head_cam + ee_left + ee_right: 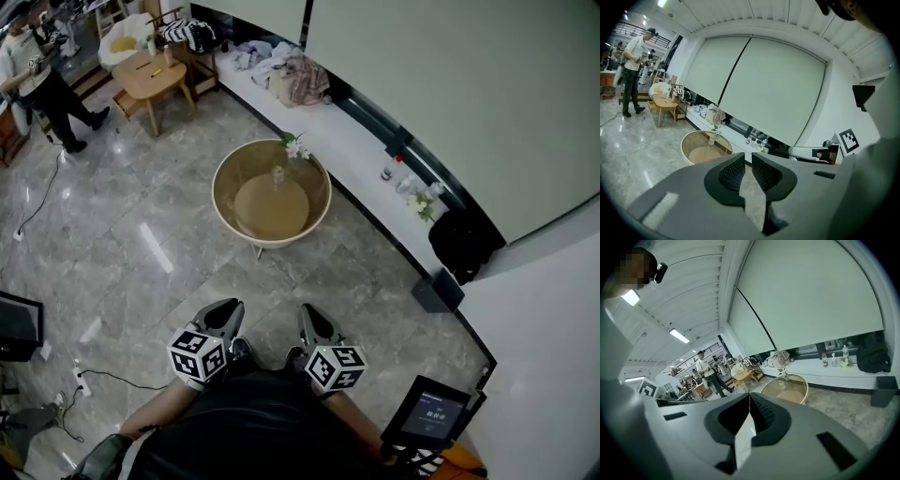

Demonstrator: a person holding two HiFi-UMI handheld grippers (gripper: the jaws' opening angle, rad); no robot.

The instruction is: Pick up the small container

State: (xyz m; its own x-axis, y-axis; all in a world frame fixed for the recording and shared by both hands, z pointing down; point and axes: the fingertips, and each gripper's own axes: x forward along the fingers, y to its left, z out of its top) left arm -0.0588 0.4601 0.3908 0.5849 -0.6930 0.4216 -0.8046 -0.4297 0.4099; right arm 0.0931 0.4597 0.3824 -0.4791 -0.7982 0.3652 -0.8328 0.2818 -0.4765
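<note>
**Both grippers closed; container on the round table**

A small clear container (277, 175) stands upright near the middle of a round, beige-rimmed table (217, 192), with a white flower sprig (295, 145) at the table's far edge. The left gripper (225, 309) and right gripper (312, 314) are well short of the table, jaws closed with nothing between them. The floor (141, 253) is grey marble. A white ledge (347, 141) along the wall bears bottles (386, 172), heaped clothes (291, 80) and a black bag (464, 242)

Floor (141, 234): glossy grey marble-look tiles.
Round desk (216, 192): clear glass top, smooth tan rim.
Jaws: matt grey plastic, ribbed pads.
</note>
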